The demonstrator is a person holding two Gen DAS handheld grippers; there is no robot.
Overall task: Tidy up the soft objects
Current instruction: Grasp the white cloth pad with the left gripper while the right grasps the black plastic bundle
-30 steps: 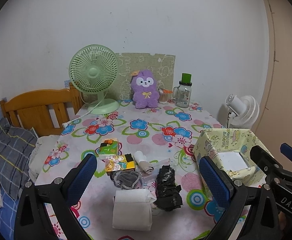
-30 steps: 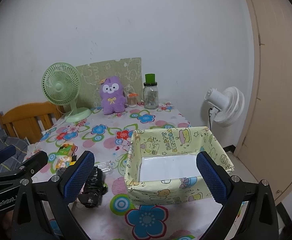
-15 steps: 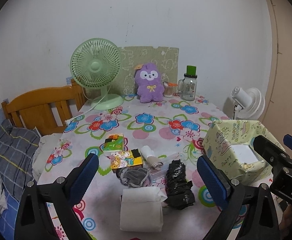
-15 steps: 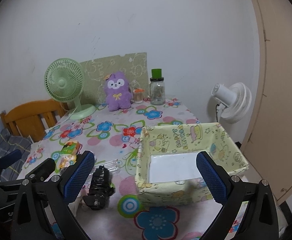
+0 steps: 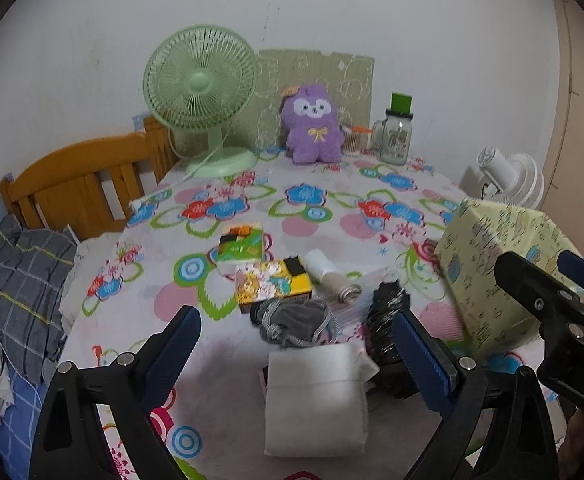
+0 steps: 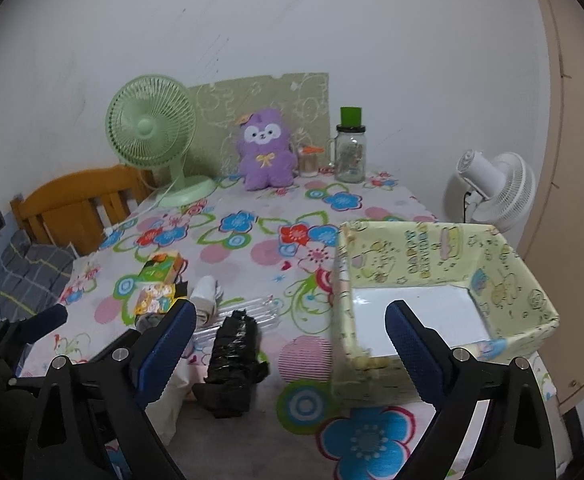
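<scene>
Compared with a second ago, you have brought both tools lower and nearer to the table [image 5: 324, 184], so the pile at its near edge looks larger. Your left gripper [image 5: 298, 354] is spread wide and holds nothing; the white folded cloth [image 5: 316, 396] lies between its fingers, the grey cloth [image 5: 296, 320] just behind. Your right gripper [image 6: 292, 344] is also wide open and empty, above the black bundle [image 6: 232, 360] and the yellow box [image 6: 432, 264] at the right edge.
</scene>
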